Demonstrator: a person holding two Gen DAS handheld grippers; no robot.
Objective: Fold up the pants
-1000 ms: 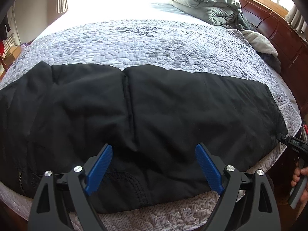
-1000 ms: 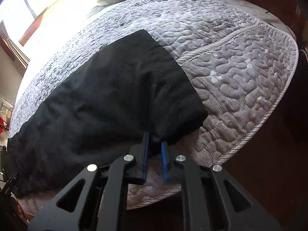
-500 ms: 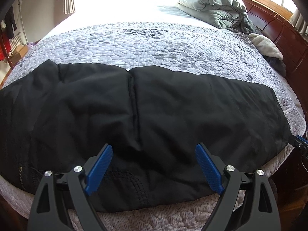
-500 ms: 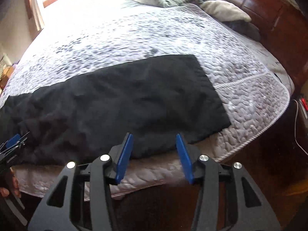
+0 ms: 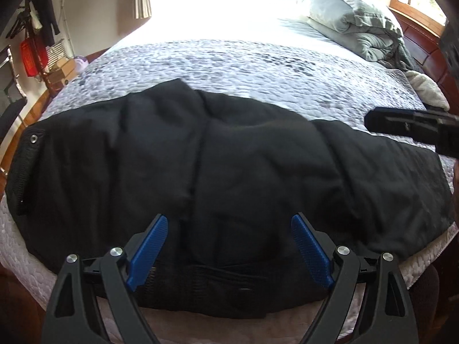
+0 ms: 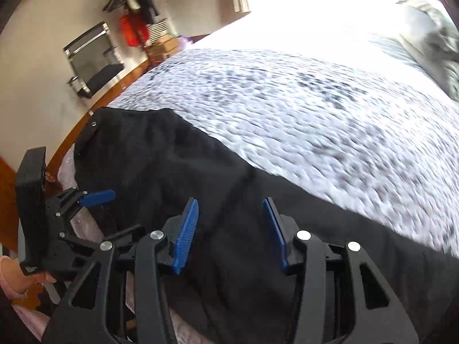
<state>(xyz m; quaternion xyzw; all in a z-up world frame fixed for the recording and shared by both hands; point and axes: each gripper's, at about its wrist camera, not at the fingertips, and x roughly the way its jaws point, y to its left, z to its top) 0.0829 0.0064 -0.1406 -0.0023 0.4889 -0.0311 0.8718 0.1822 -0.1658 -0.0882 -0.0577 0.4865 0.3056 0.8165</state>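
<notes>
My black pants lie spread flat across the near edge of the bed, waistband with its snap at the left end and the legs running off to the right. That flat, crosswise lay seems deliberate: everything sits within reach from the near side, so an end can be carried over for the next fold, which looks not yet made.

My left gripper hangs over the near hem around the middle of the garment, jaws spread wide, cloth visible beyond them but nothing pinched. My right gripper is above the pants too, its jaws partly apart after having just been opening; the dark fabric shows beyond the gap but the pads do not press on it. From the right wrist camera the left gripper shows at the left by the waistband end. The rumpled grey comforter sits at the far right, well apart.
</notes>
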